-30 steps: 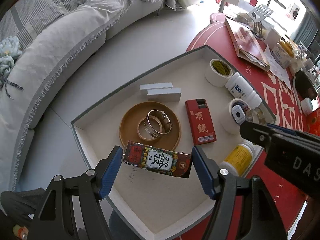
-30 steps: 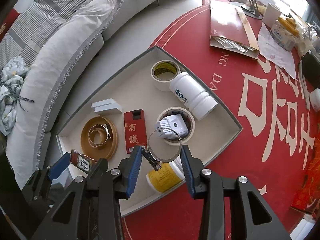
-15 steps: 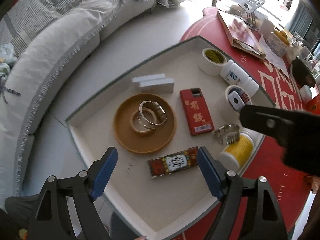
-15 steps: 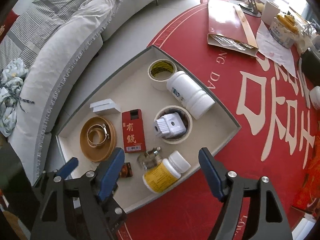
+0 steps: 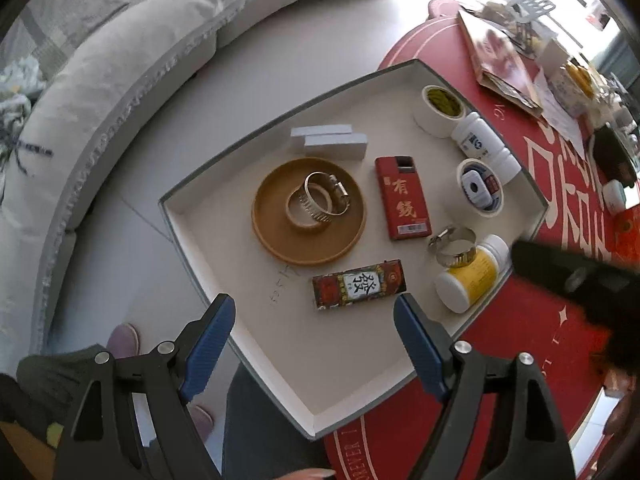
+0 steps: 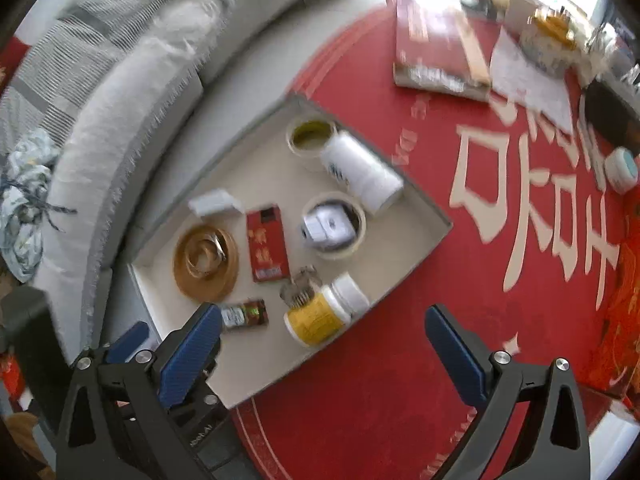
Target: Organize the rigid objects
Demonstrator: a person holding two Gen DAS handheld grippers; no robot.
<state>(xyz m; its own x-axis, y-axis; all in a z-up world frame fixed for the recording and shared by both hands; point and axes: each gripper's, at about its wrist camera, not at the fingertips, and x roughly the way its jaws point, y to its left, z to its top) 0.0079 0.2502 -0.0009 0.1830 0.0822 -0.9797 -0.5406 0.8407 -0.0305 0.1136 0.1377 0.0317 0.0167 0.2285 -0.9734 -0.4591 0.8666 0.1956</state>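
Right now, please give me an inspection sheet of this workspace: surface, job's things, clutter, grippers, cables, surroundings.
Surface: red round table carrying a shallow grey-rimmed tray.
Job's things: in the tray, a brown dish holding rings, a red box, a patterned box, a loose hose clamp touching a lying yellow bottle, a white bottle, two tape rolls, two white blocks.
Clutter: booklet, papers and small containers on the far table side.
Grippers: left gripper open, empty, above the patterned box; right gripper opening, nothing between the fingers.
Cables: nothing seen.
Surroundings: grey sofa, pale floor.
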